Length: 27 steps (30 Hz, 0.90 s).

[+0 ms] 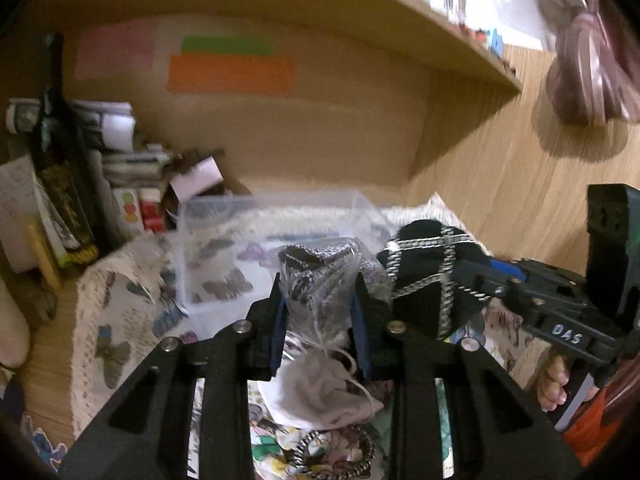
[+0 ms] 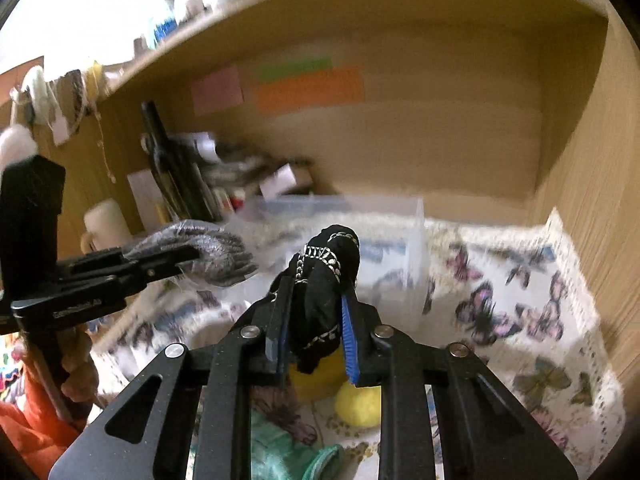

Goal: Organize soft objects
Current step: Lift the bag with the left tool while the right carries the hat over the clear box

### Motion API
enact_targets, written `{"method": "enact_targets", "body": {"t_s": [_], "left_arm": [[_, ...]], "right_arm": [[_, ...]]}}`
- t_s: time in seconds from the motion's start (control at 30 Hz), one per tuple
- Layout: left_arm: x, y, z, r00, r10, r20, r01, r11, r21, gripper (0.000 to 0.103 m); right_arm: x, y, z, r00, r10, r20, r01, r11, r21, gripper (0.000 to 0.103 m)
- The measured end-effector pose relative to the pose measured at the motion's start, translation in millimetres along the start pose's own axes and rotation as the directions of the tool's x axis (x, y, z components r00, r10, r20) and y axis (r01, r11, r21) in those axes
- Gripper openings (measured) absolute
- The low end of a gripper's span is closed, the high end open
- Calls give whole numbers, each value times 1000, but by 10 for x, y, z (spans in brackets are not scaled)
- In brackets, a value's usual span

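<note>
A: Nearest you, your left gripper (image 1: 320,304) is clamped on a grey knit bundle (image 1: 316,280) inside a clear bag, and a white pouch (image 1: 320,392) hangs below the fingers

B: And your right gripper (image 2: 312,320) is clamped on a black cloth with silver chain trim (image 2: 328,276), held up off the butterfly-print cloth (image 2: 512,308). A yellow soft piece (image 2: 358,404) and a teal fabric (image 2: 288,456) lie under your right gripper

A: From the left wrist view the two bundles sit just beside each other, black one on the right. Both hang above the near edge of the clear plastic bin (image 1: 224,248)

B: Past the bin, books and boxes (image 1: 120,168) are stacked at the left. On the wooden back panel (image 1: 320,136) you have a pink note (image 1: 114,52), a green strip (image 1: 228,45) and an orange one (image 1: 230,74). The view is blurred there
</note>
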<state>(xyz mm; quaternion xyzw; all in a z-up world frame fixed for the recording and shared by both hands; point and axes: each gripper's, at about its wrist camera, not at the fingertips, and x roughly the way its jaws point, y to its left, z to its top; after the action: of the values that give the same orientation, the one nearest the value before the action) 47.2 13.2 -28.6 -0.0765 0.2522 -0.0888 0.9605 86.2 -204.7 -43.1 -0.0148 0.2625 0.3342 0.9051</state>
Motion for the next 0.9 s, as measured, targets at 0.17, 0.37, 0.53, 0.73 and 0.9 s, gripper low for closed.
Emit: {"method": "enact_targets", "body": {"t_s": [0.17,0.37,0.53,0.73,0.9], "left_arm": [[-80,127,174,998,39,54,-37,999,-30,29],[8,256,290,996,61,67,-57,996,-62,29],[155,309,350,993,103,52,-101,994,-46,29],[467,397,343,990,137,-22,-137,990,-32,29],[720,444,305,986,144,-90,-146,989,-15,29]], "right_arm": [[-189,61,178,994,-41,104,43,999,-23,19],[-216,-54,391,983,-67,172,69,998,-4,18],[-173,-168,625,973,-94,212,92,996,19,18],[-142,-223,831,958,-124,260,120,992,29,18],[84,-259,826,965,-142,220,140,990,24,18]]}}
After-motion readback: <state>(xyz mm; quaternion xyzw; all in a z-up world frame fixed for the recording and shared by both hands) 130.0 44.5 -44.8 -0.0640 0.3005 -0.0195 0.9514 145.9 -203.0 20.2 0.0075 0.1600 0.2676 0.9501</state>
